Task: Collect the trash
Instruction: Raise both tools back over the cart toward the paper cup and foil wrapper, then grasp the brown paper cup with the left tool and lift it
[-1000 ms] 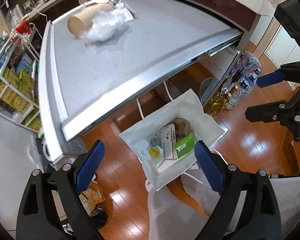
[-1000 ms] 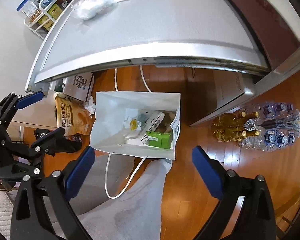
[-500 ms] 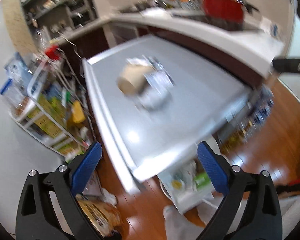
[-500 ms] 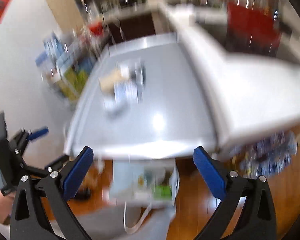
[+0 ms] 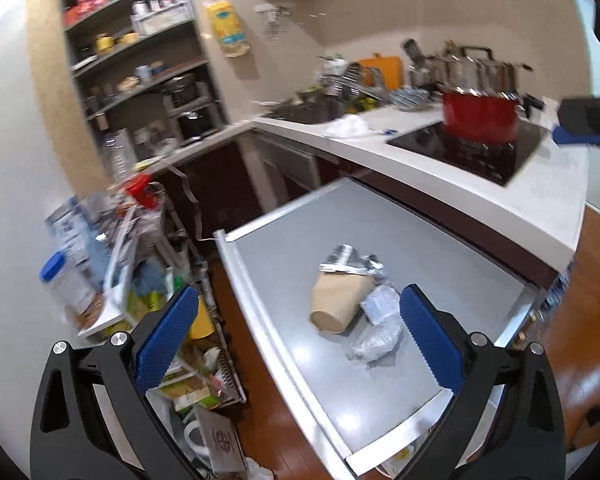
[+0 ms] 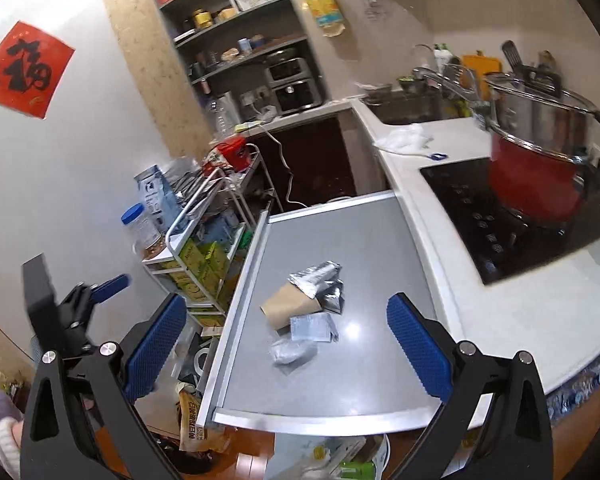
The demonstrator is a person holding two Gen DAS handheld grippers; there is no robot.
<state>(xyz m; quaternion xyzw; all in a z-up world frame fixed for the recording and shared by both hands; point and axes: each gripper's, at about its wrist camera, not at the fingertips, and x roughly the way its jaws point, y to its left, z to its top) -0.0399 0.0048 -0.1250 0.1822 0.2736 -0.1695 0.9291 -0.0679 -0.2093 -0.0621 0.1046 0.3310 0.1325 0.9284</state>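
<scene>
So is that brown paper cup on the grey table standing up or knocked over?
Knocked over. The paper cup lies on its side on the grey table, its open mouth visible sideways, among foil wrappers.

We find a home kitchen. A black induction hob (image 6: 516, 216) set in a white counter (image 6: 512, 320) carries a red pot (image 6: 536, 184) under a glass lid. Beyond it lie a sink (image 6: 404, 110) with tap and utensils. Open shelves (image 6: 236, 20) hold tins and jars, a small oven (image 6: 294, 84) stands below, and a wire trolley (image 6: 204, 236) is crowded with groceries. The floor (image 5: 580, 320) is polished wood.
</scene>
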